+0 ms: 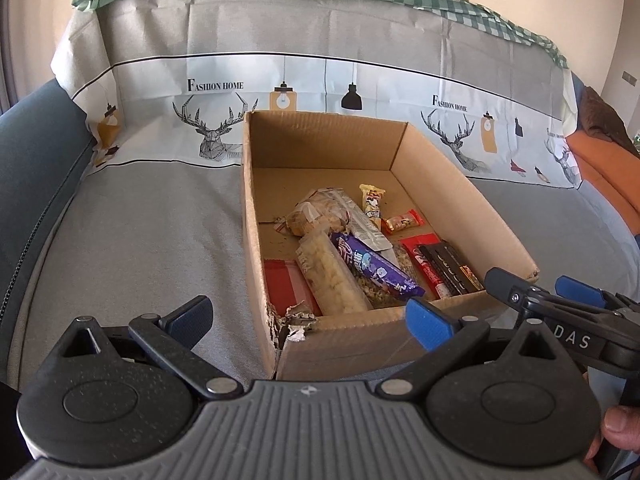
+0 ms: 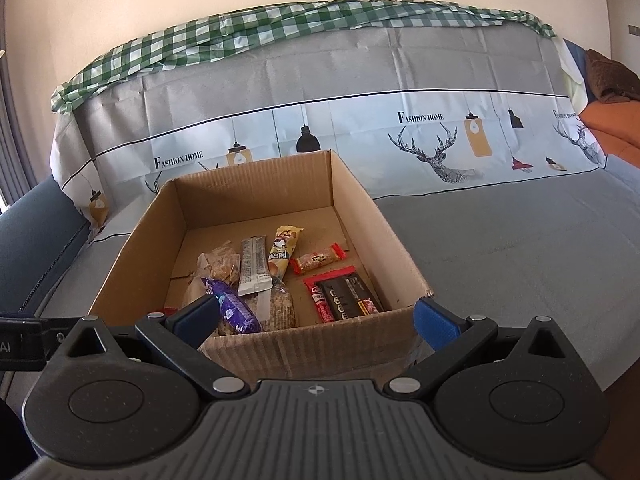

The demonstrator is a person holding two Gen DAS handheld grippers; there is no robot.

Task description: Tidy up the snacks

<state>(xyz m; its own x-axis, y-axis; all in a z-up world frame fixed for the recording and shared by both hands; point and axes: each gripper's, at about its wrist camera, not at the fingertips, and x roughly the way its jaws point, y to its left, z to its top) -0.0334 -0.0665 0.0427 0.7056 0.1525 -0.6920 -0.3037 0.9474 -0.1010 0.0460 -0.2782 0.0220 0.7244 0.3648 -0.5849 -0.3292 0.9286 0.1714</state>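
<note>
An open cardboard box (image 1: 332, 336) (image 2: 320, 352) stands on the grey sofa seat and holds several snack packs. Inside lie a purple biscuit roll (image 1: 376, 268) (image 2: 234, 308), clear bags of puffed snacks (image 1: 334, 276), a yellow wafer bar (image 1: 372, 200) (image 2: 282, 252), a small orange candy (image 1: 402, 222) (image 2: 318, 261) and red and black bars (image 1: 444, 272) (image 2: 346, 296). My left gripper (image 1: 308, 316) is open and empty just before the box's near wall. My right gripper (image 2: 316, 316) is open and empty at the same wall, and it shows at the right in the left wrist view (image 1: 548, 292).
The sofa seat (image 2: 500, 260) is covered by a grey sheet with a deer print along the backrest (image 1: 216, 136). A green checked cloth (image 2: 280, 28) lies on top of the backrest. An orange cushion (image 1: 608, 168) sits at the far right. The box's near left corner (image 1: 292, 320) is torn.
</note>
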